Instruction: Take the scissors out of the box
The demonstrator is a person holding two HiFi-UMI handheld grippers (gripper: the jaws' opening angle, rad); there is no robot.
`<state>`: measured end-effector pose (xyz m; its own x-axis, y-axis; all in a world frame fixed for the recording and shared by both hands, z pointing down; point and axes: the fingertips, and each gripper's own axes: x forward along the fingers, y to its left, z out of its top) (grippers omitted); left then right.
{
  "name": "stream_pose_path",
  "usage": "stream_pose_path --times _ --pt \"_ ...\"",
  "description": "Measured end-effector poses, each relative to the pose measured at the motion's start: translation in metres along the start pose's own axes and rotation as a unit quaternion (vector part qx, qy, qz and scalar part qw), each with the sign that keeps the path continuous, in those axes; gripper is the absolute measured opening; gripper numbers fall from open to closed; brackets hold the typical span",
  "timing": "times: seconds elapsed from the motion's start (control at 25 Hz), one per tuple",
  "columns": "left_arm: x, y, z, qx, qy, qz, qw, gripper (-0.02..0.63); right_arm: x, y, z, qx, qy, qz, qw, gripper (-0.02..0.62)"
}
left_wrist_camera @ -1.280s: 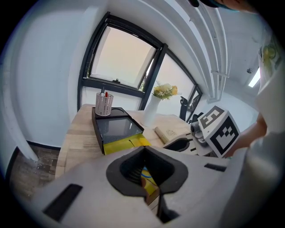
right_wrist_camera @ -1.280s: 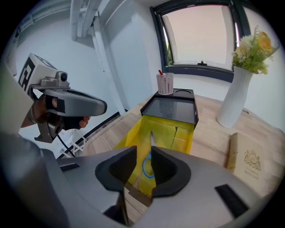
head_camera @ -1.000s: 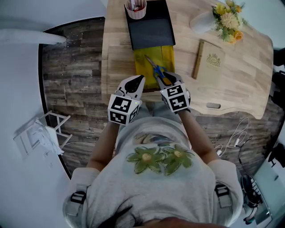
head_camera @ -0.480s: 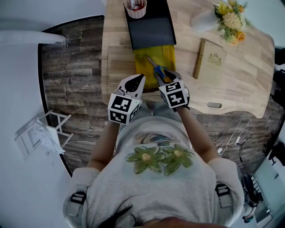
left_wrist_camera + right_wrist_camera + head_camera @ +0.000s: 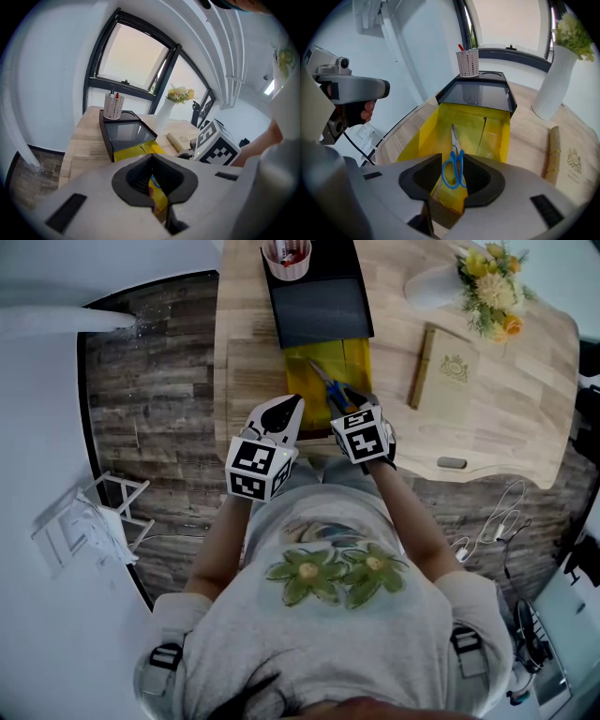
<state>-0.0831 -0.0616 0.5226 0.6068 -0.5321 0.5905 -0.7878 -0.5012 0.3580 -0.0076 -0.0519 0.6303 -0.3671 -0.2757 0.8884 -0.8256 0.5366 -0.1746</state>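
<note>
Near edge of the bench, toward its left corner: I am holding my right hand-held gripper [image 5: 352, 407] at the blue handles of the scissors [image 5: 454, 157], jaws apart, the handles showing between them, no grip visible yet. The scissors are lying flat in the open yellow box [image 5: 421, 136], blades pointing to the far edge. My left hand-held gripper [image 5: 152, 157], jaws together on nothing, is hovering beside the box. The grasp and lift-out are looking still undone.
</note>
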Motion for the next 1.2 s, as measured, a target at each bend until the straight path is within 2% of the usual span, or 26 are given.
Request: stream_pose_path --times 1.2 --pt "0.003 0.023 0.002 -0.015 0.003 0.002 0.9999 0.006 0.032 -0.007 -0.021 0.012 0.071 -0.025 0.997 0.121"
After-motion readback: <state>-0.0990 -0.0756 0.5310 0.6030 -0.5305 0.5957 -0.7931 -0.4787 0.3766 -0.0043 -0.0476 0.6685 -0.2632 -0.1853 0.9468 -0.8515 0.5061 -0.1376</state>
